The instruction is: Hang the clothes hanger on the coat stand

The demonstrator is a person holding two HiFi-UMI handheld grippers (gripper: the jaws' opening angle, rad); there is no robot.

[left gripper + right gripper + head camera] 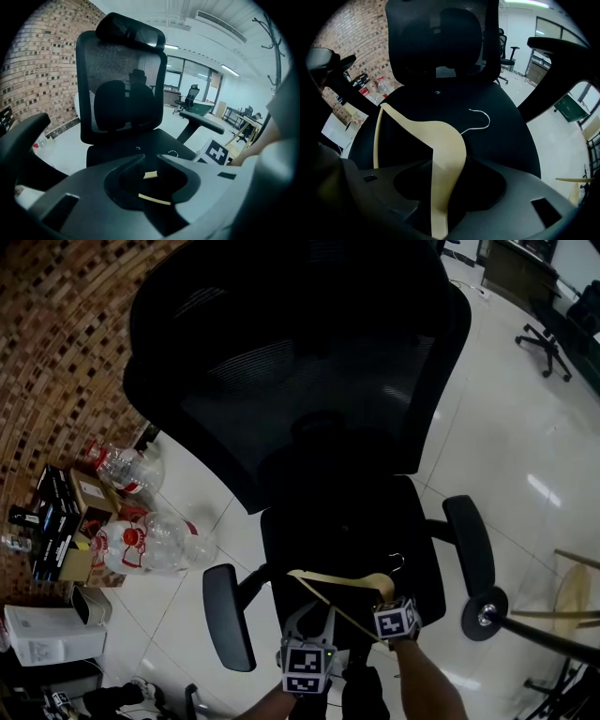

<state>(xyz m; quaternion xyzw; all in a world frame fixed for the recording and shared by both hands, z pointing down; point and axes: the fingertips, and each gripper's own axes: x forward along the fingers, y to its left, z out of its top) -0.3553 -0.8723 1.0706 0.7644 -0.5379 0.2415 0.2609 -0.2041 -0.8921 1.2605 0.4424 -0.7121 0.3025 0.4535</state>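
Note:
A pale wooden clothes hanger (342,581) with a wire hook (397,563) lies flat on the seat of a black office chair (300,381). My right gripper (386,601) stands over its right arm. In the right gripper view that arm of the hanger (447,154) runs down between the jaws, which stand apart around it, and the hook (480,123) rests on the seat beyond. My left gripper (317,610) hovers at the hanger's thin lower bar, jaws close together; slivers of the hanger (150,175) show through the slit. The coat stand's hooks (273,33) rise at the upper right.
Large water bottles (150,545) and cardboard boxes (56,521) sit by the brick wall at left. The chair's armrests (228,615) flank the seat. A black pole with a round end (487,611) and a wooden frame (572,601) stand at right. Another chair (553,338) is far right.

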